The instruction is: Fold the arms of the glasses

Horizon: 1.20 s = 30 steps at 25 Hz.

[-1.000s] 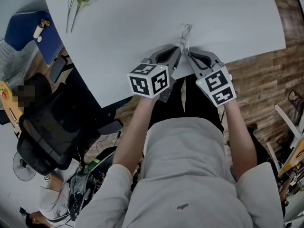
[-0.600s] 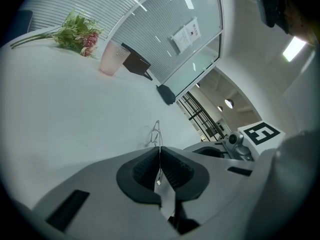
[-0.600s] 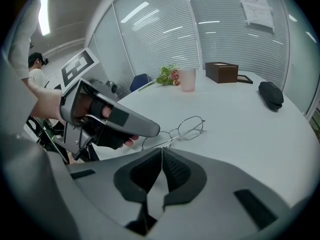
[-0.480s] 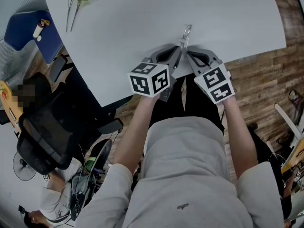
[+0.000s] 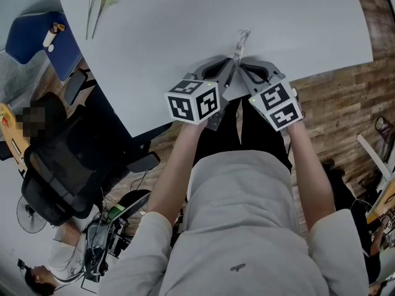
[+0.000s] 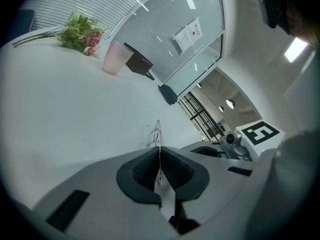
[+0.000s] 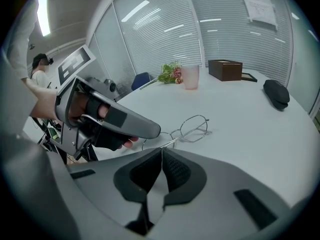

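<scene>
At the near edge of the white table [image 5: 154,48], left gripper [image 5: 232,63] pinched shut on one thin wire arm of the glasses [image 5: 242,41], frame resting on the tabletop just beyond, right gripper [image 5: 242,65] clamped tight on the other arm.

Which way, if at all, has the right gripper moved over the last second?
Yes, slightly: in the head view the right gripper has crept up and left against the table edge, toward the left gripper.
</scene>
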Tool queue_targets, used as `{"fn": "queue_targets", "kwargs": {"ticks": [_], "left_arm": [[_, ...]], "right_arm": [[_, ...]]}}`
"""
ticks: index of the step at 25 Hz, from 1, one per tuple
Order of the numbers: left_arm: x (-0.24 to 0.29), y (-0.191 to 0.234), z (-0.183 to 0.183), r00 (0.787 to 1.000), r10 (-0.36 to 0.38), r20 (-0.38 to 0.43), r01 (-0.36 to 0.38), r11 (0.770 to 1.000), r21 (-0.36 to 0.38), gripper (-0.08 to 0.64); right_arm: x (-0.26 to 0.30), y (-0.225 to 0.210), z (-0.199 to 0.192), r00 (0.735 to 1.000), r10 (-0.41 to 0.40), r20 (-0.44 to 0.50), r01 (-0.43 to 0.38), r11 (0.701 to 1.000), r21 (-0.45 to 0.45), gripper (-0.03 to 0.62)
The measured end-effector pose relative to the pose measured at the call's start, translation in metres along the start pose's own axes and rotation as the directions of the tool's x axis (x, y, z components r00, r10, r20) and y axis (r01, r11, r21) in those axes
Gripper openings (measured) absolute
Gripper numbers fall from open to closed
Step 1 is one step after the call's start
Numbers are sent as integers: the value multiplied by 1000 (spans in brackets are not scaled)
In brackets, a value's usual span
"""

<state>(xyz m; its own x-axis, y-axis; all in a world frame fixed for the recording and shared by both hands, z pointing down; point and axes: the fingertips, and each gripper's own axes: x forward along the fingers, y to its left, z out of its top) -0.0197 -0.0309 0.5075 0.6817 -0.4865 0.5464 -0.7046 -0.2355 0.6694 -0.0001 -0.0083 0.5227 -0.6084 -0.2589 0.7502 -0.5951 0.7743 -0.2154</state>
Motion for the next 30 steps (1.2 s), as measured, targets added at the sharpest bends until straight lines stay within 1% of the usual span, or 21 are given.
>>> {"fn": "queue_targets", "kwargs": {"ticks": [11,16,22,26,30], "left_arm": [[-1,5,0,1000,15,1,-15,1000,-5,23],[-4,19,1,999,45,7,-45,998,-32,23],[-3,26,-7,997,69,-24,-69,997,-15,23],[-1,27,-15,994,88,-60,-89,996,-7,23],[0,25,-18,993,94,-74,-95,996,0,23]], "right_arm": [[3,1,2,1000,8,3,-8,1000,4,9],[0,1,7,1000,4,16,-4,1000,2,9],[-8,-1,9,1000,-16,16,16,1000,5,9],[-14,-2,4,1000,-27,6,26,1000,17,8],[-20,-5,-3,999,-39,-3,39,999,19,8]]}}
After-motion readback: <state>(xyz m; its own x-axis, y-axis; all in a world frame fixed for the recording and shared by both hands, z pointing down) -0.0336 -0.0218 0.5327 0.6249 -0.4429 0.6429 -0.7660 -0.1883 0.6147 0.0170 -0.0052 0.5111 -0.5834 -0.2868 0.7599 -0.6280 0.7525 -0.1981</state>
